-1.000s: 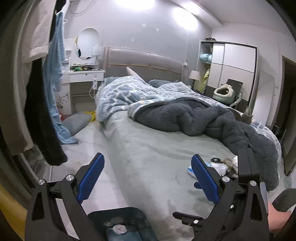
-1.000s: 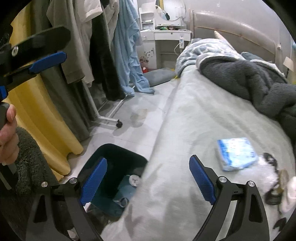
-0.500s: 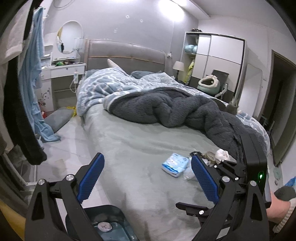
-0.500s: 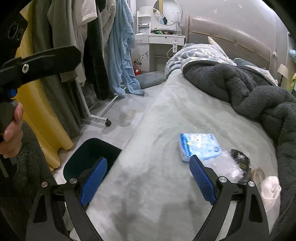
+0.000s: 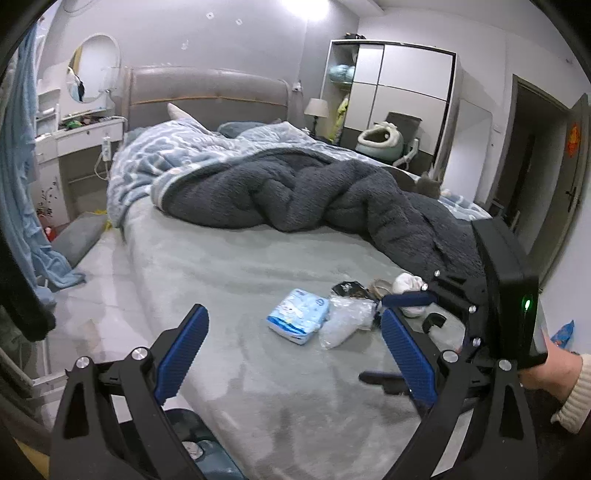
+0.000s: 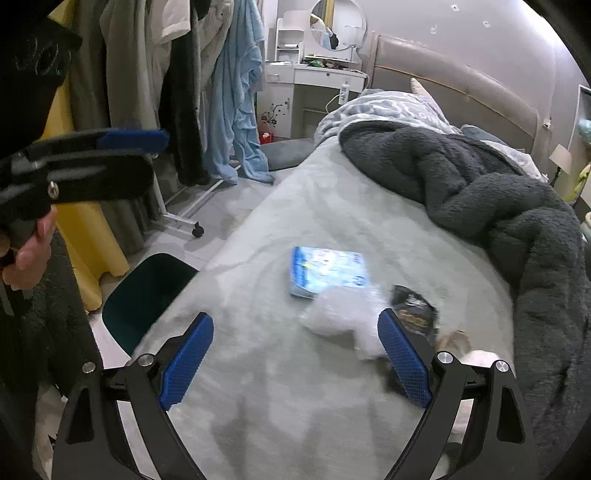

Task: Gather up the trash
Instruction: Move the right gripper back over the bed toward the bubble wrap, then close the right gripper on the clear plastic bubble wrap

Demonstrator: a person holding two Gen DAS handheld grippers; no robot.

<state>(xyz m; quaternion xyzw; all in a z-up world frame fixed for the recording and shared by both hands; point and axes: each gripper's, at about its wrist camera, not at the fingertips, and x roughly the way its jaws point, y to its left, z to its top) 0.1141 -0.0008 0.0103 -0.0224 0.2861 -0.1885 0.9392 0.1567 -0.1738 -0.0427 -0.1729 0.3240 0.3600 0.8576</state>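
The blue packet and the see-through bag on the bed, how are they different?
The blue packet is a flat, neat rectangle with printed pictures; the see-through bag is crumpled, shapeless and plain. The packet is solid blue and white; the bag is clear. Both lie side by side on the grey bedsheet, and no gripper holds either.

The room is lit from above by a ceiling lamp point(image 5: 306, 5), blown out to white glare at the top of the left view. The light is cool and even; only soft shadows are cast on the bed point(image 5: 229, 280). Strong fisheye bending and black corners are seen in both views. The right view is smeared by motion blur, most at the plastic bag point(image 6: 347, 314) and pack point(image 6: 328, 271).
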